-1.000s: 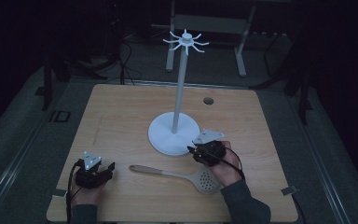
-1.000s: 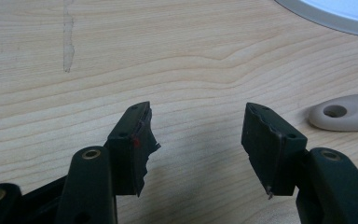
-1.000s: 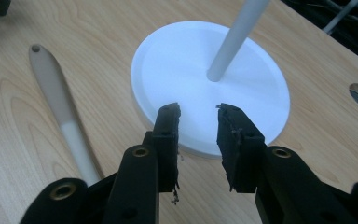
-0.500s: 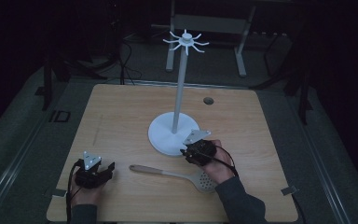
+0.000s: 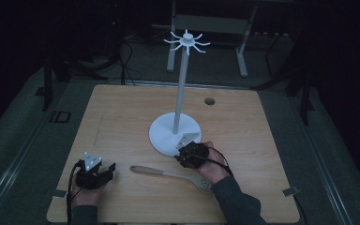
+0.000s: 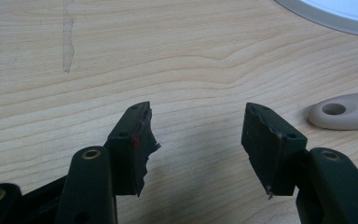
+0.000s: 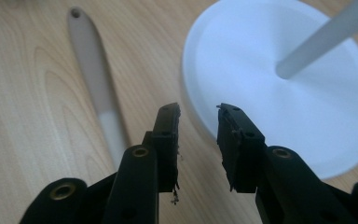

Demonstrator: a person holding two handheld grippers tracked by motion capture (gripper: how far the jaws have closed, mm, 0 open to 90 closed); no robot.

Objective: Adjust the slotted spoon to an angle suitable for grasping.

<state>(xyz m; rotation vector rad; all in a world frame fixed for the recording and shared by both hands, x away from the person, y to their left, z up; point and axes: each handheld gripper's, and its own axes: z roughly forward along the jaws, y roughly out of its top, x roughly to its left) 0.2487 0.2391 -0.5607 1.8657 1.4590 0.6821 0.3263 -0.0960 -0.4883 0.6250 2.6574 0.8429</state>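
- Since the earlier frames, right gripper (image 5: 183, 158) has travelled from about 4 o'clock of the stand base toward 6 o'clock, closing on the spatula; left gripper (image 5: 104, 171) is unchanged in position.
- Left gripper rests low on the table at the near left, jaws spread wide with nothing between them, apparently parked in reserve. In its own view the spatula's handle end, with its hanging hole, lies off at 3 o'clock.
- Slotted spatula (image 5: 173, 176) lies flat on the table near the front edge, handle toward 9 o'clock, slotted head toward 3 o'clock, partly under the right wrist.
- Right gripper hovers above the spatula's middle, jaws parted by a narrow gap and holding nothing. In its view the handle (image 7: 95, 88) runs just to 10 o'clock of the jaws, so it is not yet aligned for a grasp.
- Hook stand (image 5: 180, 89) stands upright at table centre, its white round base touching nothing, hooks at the top; judged the likely hanging place.
- Table (image 5: 122, 117) is pale wood grain with a small hole toward 1 o'clock.
- Room beyond is dark; cables and metal frame legs on the floor.
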